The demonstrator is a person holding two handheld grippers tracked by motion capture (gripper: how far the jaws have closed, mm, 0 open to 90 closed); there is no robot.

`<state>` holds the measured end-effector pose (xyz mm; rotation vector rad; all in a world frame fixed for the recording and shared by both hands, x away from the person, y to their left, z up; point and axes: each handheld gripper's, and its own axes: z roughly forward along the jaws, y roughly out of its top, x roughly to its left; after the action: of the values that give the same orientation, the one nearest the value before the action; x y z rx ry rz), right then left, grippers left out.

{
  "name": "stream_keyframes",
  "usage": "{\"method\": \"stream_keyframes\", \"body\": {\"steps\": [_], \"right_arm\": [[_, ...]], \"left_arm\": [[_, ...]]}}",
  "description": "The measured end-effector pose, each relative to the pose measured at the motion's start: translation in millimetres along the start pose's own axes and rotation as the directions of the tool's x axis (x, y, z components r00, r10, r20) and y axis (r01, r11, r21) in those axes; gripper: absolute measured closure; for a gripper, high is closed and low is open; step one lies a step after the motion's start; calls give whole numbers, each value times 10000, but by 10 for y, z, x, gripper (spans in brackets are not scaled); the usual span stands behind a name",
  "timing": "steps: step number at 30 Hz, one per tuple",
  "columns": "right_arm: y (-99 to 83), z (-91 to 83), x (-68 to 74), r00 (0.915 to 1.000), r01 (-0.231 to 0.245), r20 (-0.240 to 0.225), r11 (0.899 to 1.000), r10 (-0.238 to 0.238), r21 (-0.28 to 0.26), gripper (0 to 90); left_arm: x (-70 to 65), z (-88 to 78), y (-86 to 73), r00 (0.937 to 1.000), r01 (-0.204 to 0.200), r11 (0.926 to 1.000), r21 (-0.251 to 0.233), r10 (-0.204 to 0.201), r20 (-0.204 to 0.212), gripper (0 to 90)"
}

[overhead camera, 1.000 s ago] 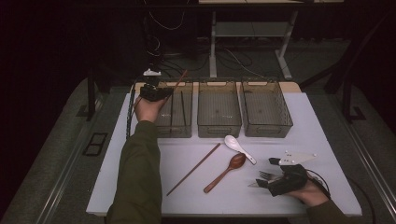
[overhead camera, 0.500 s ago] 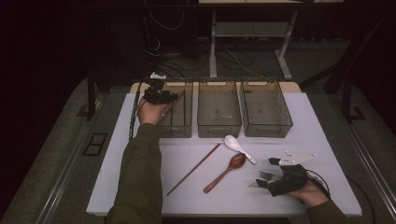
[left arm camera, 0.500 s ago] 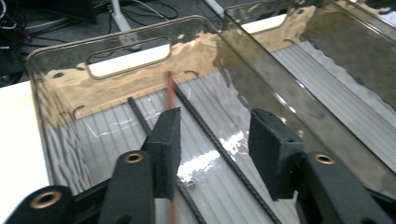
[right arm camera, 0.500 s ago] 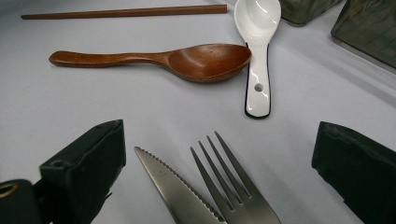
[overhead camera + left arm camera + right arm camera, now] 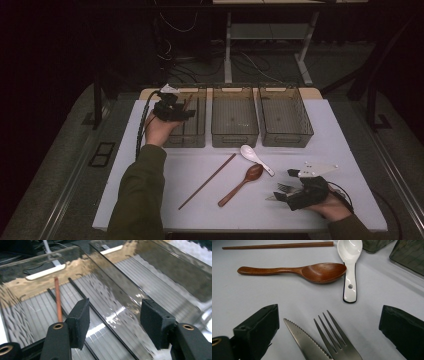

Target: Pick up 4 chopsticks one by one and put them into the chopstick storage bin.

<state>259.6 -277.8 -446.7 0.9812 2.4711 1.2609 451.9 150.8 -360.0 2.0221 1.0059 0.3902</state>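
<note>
Three smoked plastic bins [image 5: 234, 120] line the table's [image 5: 150, 200] far edge. My left gripper [image 5: 172, 109] hovers above the leftmost bin [image 5: 192, 131], its jaws just opening, nothing between them; a brown chopstick [image 5: 58, 300] lies inside. My right gripper [image 5: 285, 192] rests with jaws apart around a knife [image 5: 305, 340] and fork [image 5: 334, 340]. The second chopstick [image 5: 207, 181] on the table looks light, stiff and rolls easily; I'd pinch it mid-length.

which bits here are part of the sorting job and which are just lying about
In the job: chopstick in the left bin, just let go as the left gripper jaws were opening; chopstick on the table; wooden spoon; white spoon; knife and fork between the right gripper open jaws; three bins.

Lying about: floor cables; table frame behind.
</note>
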Motion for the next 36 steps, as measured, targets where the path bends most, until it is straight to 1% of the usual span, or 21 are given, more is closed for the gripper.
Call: {"method": "stream_keyframes", "body": {"steps": [1,5,7,8,9,10,13,16,17,19,20,22,24,25,27,28,31,34,36], "right_arm": [[0,0,0,10000,7,-6,10000,-7,4,29],[1,-4,2,10000,-9,1,10000,9,-1,29],[1,-4,0,10000,-13,9,10000,13,3,29],[2,-4,-1,10000,-13,6,10000,13,5,29],[2,-3,0,10000,-10,6,10000,10,4,29],[2,-4,0,10000,-11,5,10000,11,4,29],[2,-4,1,10000,-20,2,10000,20,0,29],[2,-5,3,10000,-12,2,10000,12,1,29],[2,-6,3,10000,-20,4,10000,20,1,29],[2,-6,3,10000,-27,11,10000,27,-2,29],[3,-6,4,10000,-36,7,10000,37,-18,29],[3,-6,4,10000,-23,8,10000,23,-2,29],[3,-8,8,10000,-47,-6,10000,47,25,29],[4,-8,10,10000,-48,-12,10000,48,18,29],[3,-8,8,10000,-15,12,10000,15,-12,29],[3,-7,8,10000,-32,7,10000,32,-15,29],[3,-7,6,10000,-27,8,10000,27,-1,29],[3,-10,6,10000,-68,19,10000,68,-19,29],[2,-12,5,10000,-80,19,10000,80,-32,29]], "left_arm": [[-35,-16,-20,9999,64,10000,10,-64,100,377],[-141,-82,-109,9991,-171,9999,-2,171,390,356],[-191,-115,-159,9980,-181,9998,-10,181,611,346],[-222,-134,-183,9977,-187,9998,36,184,653,339],[-250,-152,-209,9974,-249,9997,17,247,673,334],[-275,-165,-229,9974,-225,9997,21,223,687,331],[-368,-215,-306,9960,-405,9991,95,396,797,303],[-456,-269,-364,9949,-565,9984,57,559,840,278],[-491,-284,-387,9949,-527,9986,-52,529,860,273],[-561,-319,-431,9945,-566,9984,-89,571,881,262],[-590,-337,-453,9933,-697,9976,-36,698,917,259],[-653,-360,-504,9926,-770,9970,-27,769,937,248],[-709,-385,-558,9921,-800,9968,-65,803,963,245],[-739,-389,-588,9924,-743,9971,-165,756,975,245],[-783,-404,-642,9918,-881,9960,-138,890,915,242],[-803,-407,-668,9922,-827,9964,-176,840,916,242],[-861,-406,-745,9916,-772,9968,-220,791,1025,241],[-935,-410,-814,9906,-799,9965,-260,823,1092,242],[-981,-424,-854,9893,-893,9958,-208,911,1139,242]]}}
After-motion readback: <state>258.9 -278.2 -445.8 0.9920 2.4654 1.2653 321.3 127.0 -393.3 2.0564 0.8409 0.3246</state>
